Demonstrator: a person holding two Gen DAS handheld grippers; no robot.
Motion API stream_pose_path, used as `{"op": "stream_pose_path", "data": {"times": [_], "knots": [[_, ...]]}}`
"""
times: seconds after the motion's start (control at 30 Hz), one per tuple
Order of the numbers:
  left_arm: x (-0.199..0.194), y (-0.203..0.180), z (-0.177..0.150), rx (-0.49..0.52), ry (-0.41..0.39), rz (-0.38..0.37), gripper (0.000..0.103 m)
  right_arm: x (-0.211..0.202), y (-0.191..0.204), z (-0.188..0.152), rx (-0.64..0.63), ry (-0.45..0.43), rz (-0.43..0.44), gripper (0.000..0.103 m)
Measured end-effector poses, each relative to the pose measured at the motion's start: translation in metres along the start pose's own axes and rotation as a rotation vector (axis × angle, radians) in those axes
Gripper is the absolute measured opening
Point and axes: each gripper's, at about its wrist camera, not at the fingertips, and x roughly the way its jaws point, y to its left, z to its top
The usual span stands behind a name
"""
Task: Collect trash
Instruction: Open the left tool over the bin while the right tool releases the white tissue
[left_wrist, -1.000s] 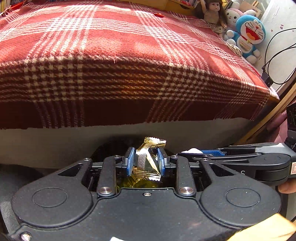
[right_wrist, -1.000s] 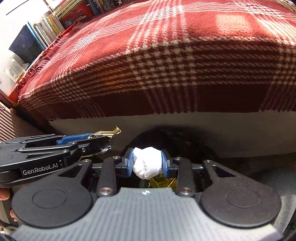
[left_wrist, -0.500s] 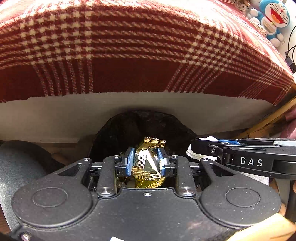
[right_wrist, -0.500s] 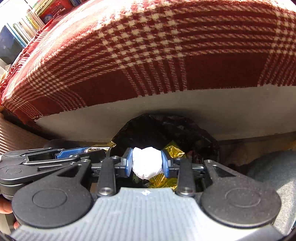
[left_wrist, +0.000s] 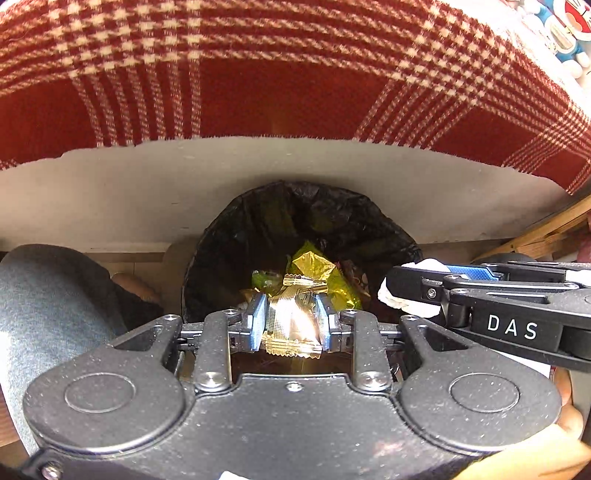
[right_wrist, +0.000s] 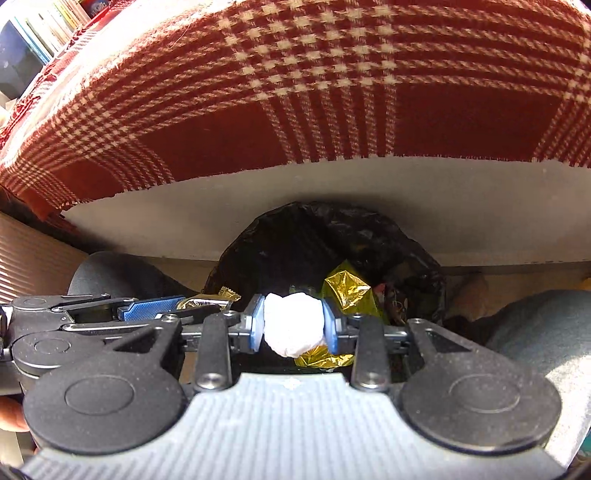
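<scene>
The jaws of the left gripper (left_wrist: 291, 320) are closed on a gold foil wrapper (left_wrist: 293, 325), pinched between the two blue pads. The jaws of the right gripper (right_wrist: 294, 325) are closed on a crumpled white tissue (right_wrist: 293, 323). Both grippers hang side by side above the mouth of a trash bin (left_wrist: 229, 240) lined with a black bag. Inside the bin lies a yellow-gold foil bag (left_wrist: 317, 266) among other scraps. The bin stands against a pale panel below a red plaid blanket (left_wrist: 295, 66). A grey trouser leg (left_wrist: 48, 295) shows left of the bin.
</scene>
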Motion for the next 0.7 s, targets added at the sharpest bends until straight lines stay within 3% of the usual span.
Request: {"op": "stream_pose_path", "data": {"times": [0.33, 0.7], "knots": [[0.0034, 0.0032, -0.0016, -0.017, 0.019, 0.019, 0.034, 0.0051, 0.0023, -0.0002, -0.006, 0.016, -0.017, 0.057], [0.0045, 0.006, -0.0008, -0.021, 0.028, 0.027, 0.042, 0.0046, 0.0023, -0.0003, 0.014, 0.011, -0.043, 0.062]]}}
